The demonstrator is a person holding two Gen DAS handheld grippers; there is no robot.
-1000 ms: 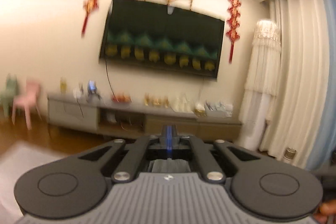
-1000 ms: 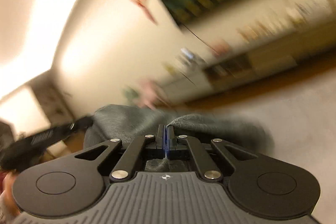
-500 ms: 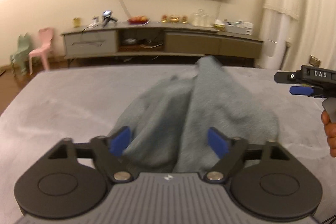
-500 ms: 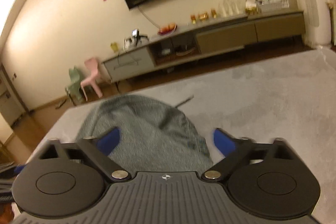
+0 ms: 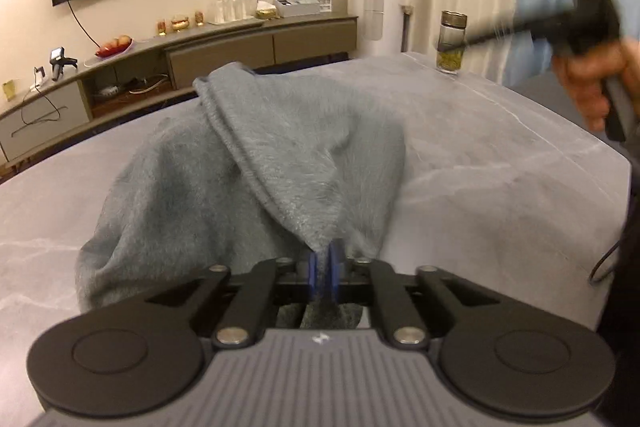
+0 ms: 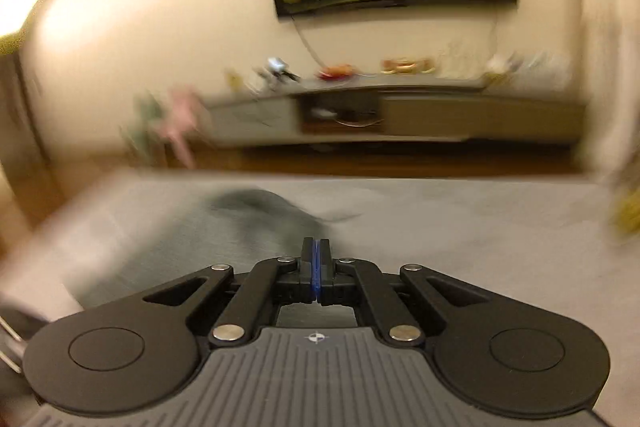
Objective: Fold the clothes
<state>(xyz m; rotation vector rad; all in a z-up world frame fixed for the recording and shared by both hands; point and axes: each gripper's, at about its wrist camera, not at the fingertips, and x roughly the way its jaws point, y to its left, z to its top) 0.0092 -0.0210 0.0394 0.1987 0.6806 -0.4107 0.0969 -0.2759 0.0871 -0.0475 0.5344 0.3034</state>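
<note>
— Where was the grey garment [image 5: 256, 163]?

— Heaped mid-worktop [image 5: 500, 163], our left gripper [image 5: 323, 273] fingers clenched on its near edge. Our right gripper [image 6: 316, 267] was pressed closed; whether it pinched cloth, we couldn't tell.

— What worried us?

— The fuzzy knit could slip out, or a swing could topple the glass jar [image 5: 452, 41] beyond the garment, yellowish contents at its bottom.
</note>
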